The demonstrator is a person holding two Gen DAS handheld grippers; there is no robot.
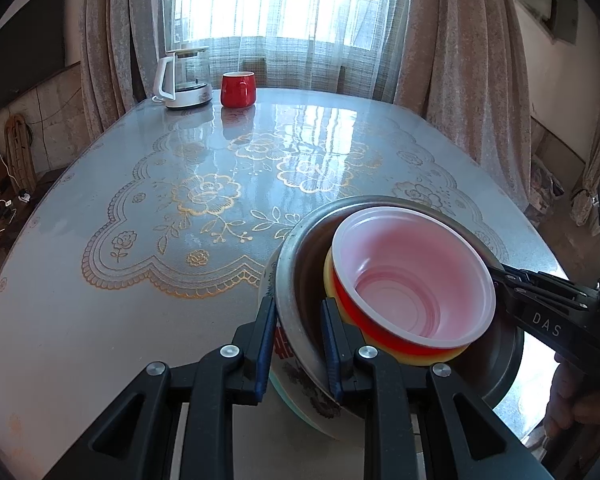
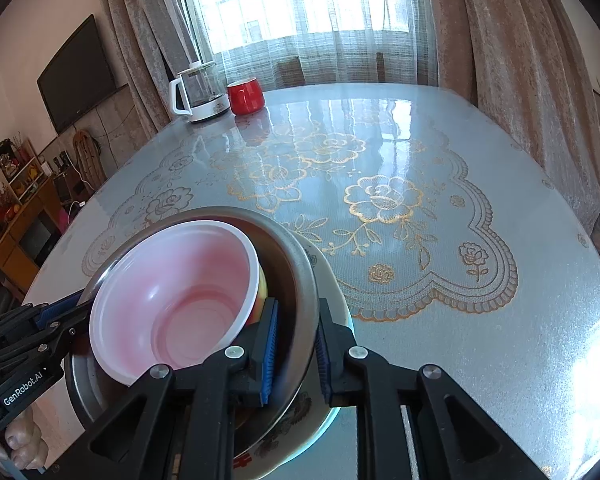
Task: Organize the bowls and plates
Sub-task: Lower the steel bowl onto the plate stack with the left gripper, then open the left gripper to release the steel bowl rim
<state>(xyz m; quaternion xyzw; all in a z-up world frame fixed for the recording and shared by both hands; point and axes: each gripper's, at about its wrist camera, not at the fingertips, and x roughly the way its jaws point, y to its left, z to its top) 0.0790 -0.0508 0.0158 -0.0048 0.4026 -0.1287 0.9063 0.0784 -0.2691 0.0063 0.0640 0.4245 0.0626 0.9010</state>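
A steel bowl (image 1: 300, 264) (image 2: 290, 264) sits on a patterned ceramic plate (image 1: 296, 380) (image 2: 334, 284) at the near edge of the table. Inside it lies a tilted red and yellow plastic bowl (image 1: 412, 280) (image 2: 180, 292) with a white inside. My left gripper (image 1: 299, 340) is shut on the steel bowl's near left rim, one finger inside and one outside. My right gripper (image 2: 296, 344) is shut on the opposite rim in the same way. Each gripper shows in the other's view: the right gripper (image 1: 496, 276) and the left gripper (image 2: 76, 308).
The table (image 1: 140, 320) has a glossy grey cover with gold flowers. A white glass kettle (image 1: 184, 80) (image 2: 200, 92) and a red mug (image 1: 238, 89) (image 2: 246, 96) stand at the far edge by the curtained window. A hand (image 1: 572, 396) (image 2: 20, 444) holds each gripper.
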